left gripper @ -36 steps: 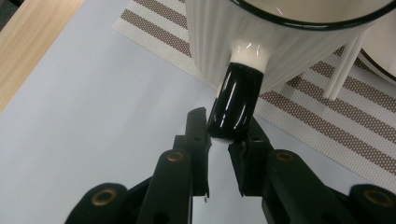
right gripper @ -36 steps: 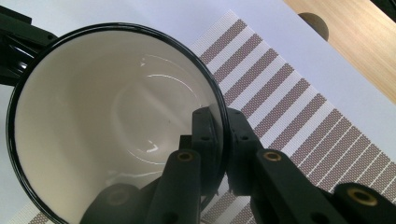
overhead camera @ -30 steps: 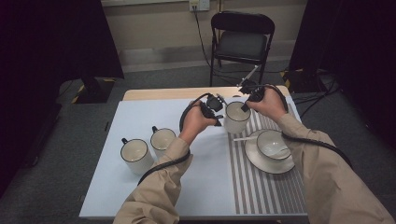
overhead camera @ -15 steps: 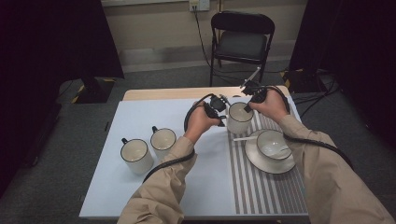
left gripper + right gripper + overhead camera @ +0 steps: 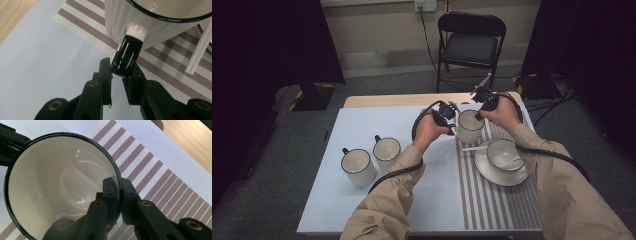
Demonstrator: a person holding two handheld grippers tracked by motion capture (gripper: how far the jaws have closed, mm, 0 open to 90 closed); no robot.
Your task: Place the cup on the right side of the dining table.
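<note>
White mug [image 5: 469, 126] is hovering over the striped mat's [image 5: 492, 200] far edge, your right tool [image 5: 119, 187] pinching its rim, your left tool [image 5: 119, 75] gripping its black handle [image 5: 126, 57].

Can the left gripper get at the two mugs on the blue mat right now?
Probably not yet: the left gripper has its jaws around the black handle of the cup the right gripper holds by its rim. The two mugs stand unobstructed.
</note>
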